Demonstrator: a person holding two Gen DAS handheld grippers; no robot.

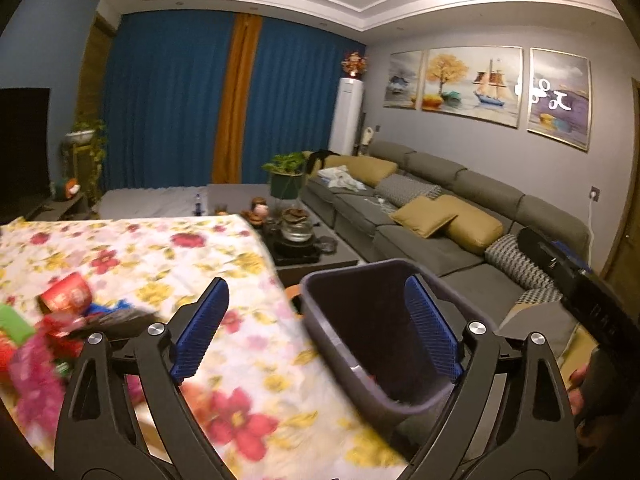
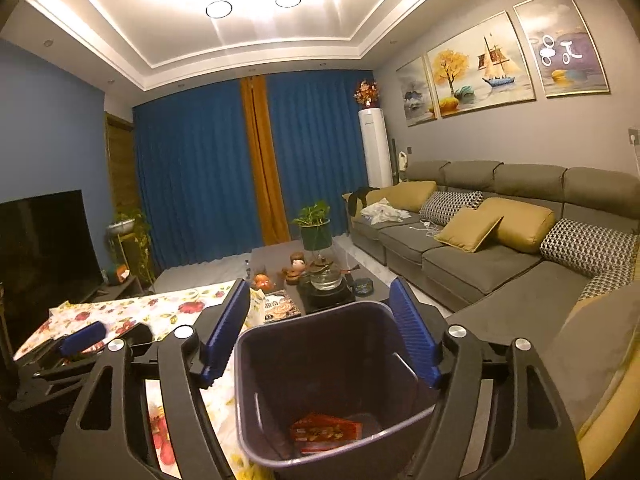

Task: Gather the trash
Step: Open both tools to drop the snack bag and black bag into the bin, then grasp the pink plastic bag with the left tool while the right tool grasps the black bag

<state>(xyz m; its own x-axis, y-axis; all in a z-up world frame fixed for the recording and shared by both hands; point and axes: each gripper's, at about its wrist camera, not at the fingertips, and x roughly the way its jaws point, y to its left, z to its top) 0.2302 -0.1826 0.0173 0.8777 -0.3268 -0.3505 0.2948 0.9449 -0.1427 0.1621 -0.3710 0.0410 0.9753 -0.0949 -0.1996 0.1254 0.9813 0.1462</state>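
A living room at night, seen from two cameras mounted on hand-held grippers. The right gripper (image 2: 320,332) hangs over a dark purple trash bin (image 2: 256,420) that stands just beside a table with a flowered cloth (image 2: 160,312). Its blue fingers are spread wide with nothing between them. At the bottom of the bin, toward six o'clock in the right wrist view, lies a red wrapper (image 2: 326,432).

The left gripper (image 1: 316,328) also has its jaws apart and empty, over the table's edge, with the bin at four o'clock in its view. The remaining trash (image 1: 48,320), a blurred heap of red, green and pink packets, lies on the cloth at nine o'clock, well apart from the left gripper's fingers.

Judging from this, the next step is to fetch another piece. To do it well, the left gripper should swing toward the heap with jaws kept wide, single out one packet, and pinch without snagging the cloth.
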